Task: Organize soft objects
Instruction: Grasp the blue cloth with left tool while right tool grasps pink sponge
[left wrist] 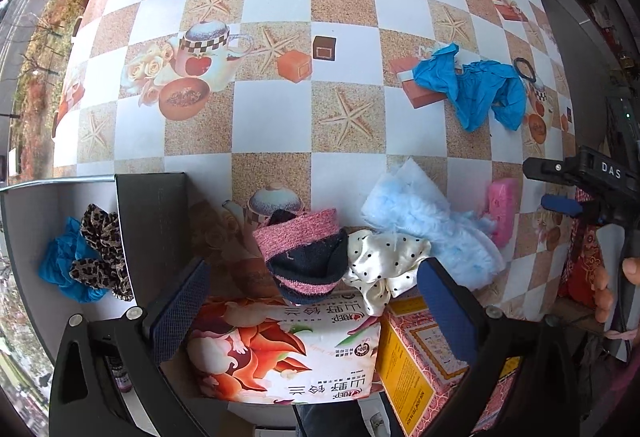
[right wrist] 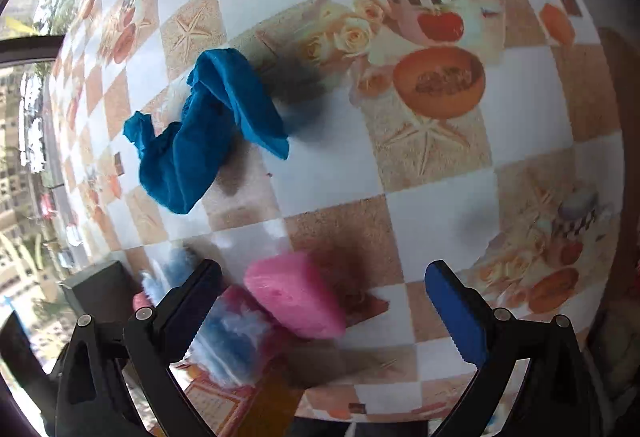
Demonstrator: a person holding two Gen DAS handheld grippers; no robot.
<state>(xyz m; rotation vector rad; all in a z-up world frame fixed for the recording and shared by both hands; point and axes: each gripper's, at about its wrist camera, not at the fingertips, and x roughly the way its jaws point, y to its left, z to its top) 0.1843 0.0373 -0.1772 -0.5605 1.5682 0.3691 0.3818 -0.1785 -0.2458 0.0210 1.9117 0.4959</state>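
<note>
My left tongs are spread wide with nothing between the pads, hovering over the near edge of the bench with its checkered tan-and-white oilcloth. Just ahead of them lies a pink-and-black knitted sock, touching a cream satin scrunchie with black dots, and beside that a fluffy pale-blue cloth. To the left, a grey open bin holds a leopard-print scrunchie resting on a crumpled blue glove. Farther off to the right sit two crumpled blue nitrile gloves, with a dark elastic hair band just beyond. My right tongs are also spread and grip nothing; a pink sponge block lies between their fingers on the bench, though the blur makes it hard to tell whether either pad touches it.
</note>
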